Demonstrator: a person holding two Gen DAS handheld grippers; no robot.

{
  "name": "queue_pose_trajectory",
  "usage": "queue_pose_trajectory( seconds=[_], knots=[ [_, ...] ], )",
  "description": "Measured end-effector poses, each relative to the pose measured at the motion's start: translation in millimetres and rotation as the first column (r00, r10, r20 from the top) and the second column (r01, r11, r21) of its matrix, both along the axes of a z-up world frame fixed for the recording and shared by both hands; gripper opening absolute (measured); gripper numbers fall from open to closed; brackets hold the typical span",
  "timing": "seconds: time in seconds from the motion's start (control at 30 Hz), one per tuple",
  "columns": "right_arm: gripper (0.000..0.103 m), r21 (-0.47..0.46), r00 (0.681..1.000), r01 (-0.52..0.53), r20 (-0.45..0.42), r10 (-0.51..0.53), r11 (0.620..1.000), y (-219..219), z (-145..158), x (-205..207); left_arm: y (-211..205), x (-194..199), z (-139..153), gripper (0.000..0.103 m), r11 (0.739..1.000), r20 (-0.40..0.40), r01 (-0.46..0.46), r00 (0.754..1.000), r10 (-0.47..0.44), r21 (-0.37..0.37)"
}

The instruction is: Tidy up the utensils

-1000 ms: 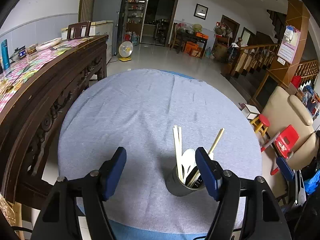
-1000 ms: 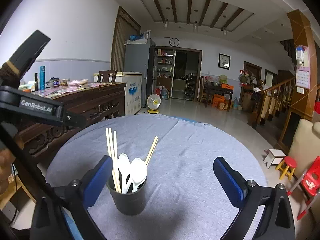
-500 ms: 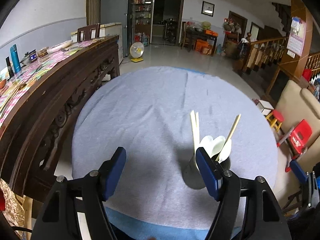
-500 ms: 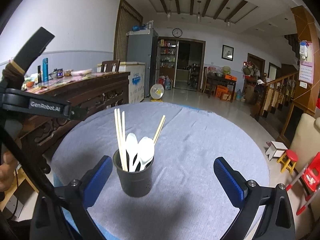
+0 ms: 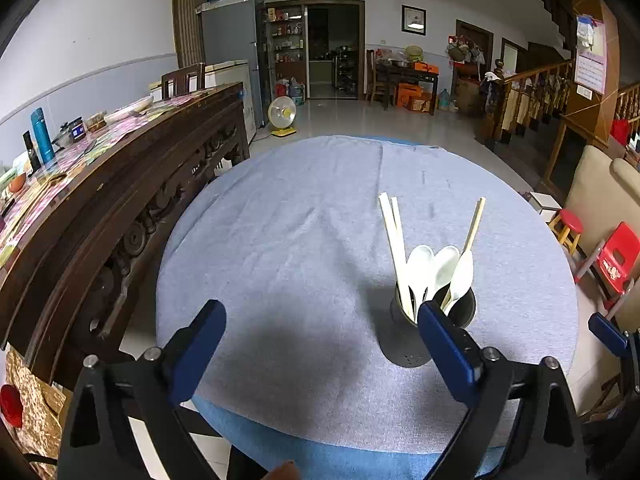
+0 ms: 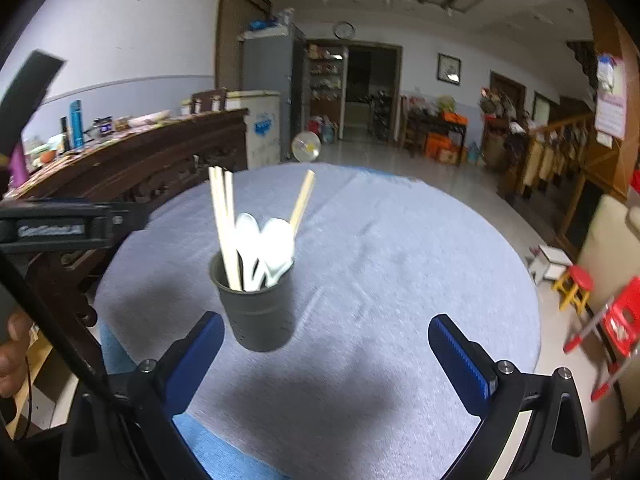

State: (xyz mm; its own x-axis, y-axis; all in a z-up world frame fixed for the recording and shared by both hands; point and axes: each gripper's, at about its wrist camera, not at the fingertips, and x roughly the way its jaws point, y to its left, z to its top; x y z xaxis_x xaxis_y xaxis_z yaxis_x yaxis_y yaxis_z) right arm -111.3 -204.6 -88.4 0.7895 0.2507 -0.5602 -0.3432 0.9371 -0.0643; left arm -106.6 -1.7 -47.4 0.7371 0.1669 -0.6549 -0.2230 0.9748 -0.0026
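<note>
A: How far along does the tidying look?

B: Done, I'd judge. The wooden chopsticks (image 6: 224, 224) and white spoons (image 6: 266, 244) stand upright in the dark holder cup (image 6: 256, 316), which sits on the grey-clothed round table (image 5: 280, 240) near its front edge.

A: And the tools?

B: The left gripper (image 5: 320, 344) and right gripper (image 6: 326, 356) both gape wide, holding nothing (the cup just beyond them). No loose utensils show on the cloth.

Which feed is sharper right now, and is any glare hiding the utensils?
Left wrist view: crisp, spoons and chopsticks clear, soft shadow on the cloth. Right wrist view: motion-blurred, spoons blown out white, holder still readable.
</note>
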Motion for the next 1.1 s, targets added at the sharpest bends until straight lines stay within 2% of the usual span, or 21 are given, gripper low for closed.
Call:
queue_pose_trajectory(
  seconds=[0.33, 0.43, 0.93, 1.1],
  knots=[
    [0.103, 0.052, 0.994, 0.073, -0.085, -0.069, 0.996, -4, -6, 17, -10, -5, -9, 0.101, 1.000, -0.013, 0.010, 1.000, -0.010, 0.009],
    [0.103, 0.057, 0.993, 0.077, -0.096, -0.071, 0.995, -3, -10, 18, -11, -6, -11, 0.101, 0.999, -0.012, 0.031, 0.999, -0.032, -0.019],
    [0.103, 0.054, 0.991, 0.109, -0.088, -0.104, 0.993, -4, -15, 32, -11, 9, -27, 0.101, 0.999, -0.042, 0.026, 0.999, -0.028, -0.040],
    [0.103, 0.076, 0.997, 0.053, -0.064, -0.048, 0.996, -8, -9, 26, -5, 10, -25, 0.101, 0.999, -0.028, 0.021, 0.999, -0.022, -0.036]
  ],
)
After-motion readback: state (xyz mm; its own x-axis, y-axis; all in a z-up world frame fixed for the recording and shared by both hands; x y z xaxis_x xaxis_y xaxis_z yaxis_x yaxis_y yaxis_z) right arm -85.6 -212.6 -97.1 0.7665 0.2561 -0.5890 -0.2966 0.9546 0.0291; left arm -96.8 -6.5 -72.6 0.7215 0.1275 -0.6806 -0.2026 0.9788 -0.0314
